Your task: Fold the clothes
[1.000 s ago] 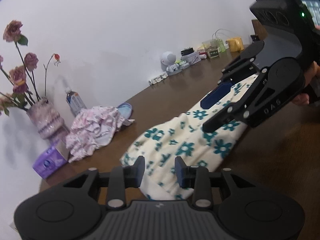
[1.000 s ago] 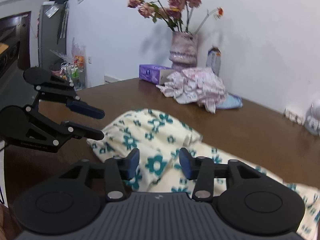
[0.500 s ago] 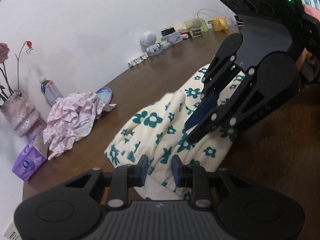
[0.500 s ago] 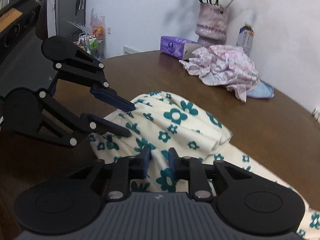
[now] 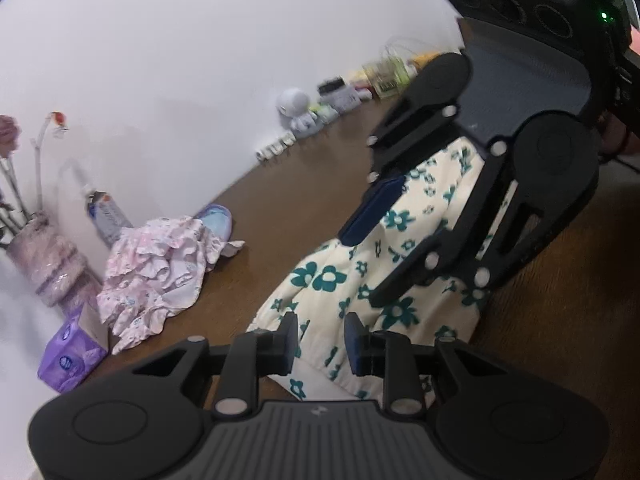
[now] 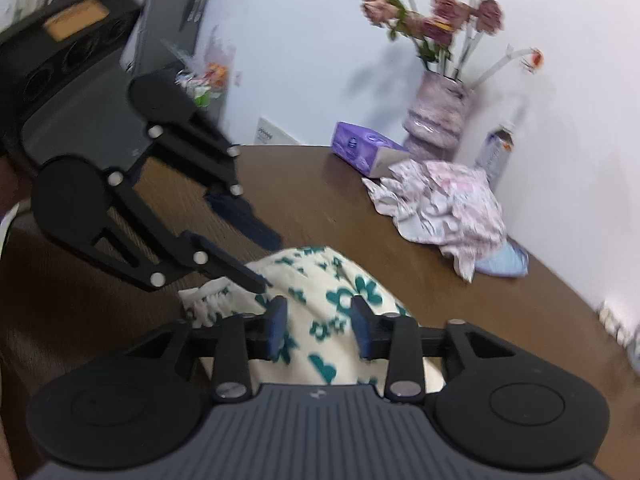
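Soft floral cloth garment (image 5: 404, 264) lies on a smooth brown wooden table (image 5: 304, 184).

light: soft, even indoor | shadows: faint on wall | blur: motion smear | edges: fisheye-bent, dark corners

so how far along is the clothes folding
Early. Nothing looks finished: no neat folded stack shows in either view. In hand is the cream floral garment, bunched on the table. It lies between the jaws of both the left gripper and the right gripper; the right jaws have just been opening. Left: the crumpled pink garment by the vase, untouched.
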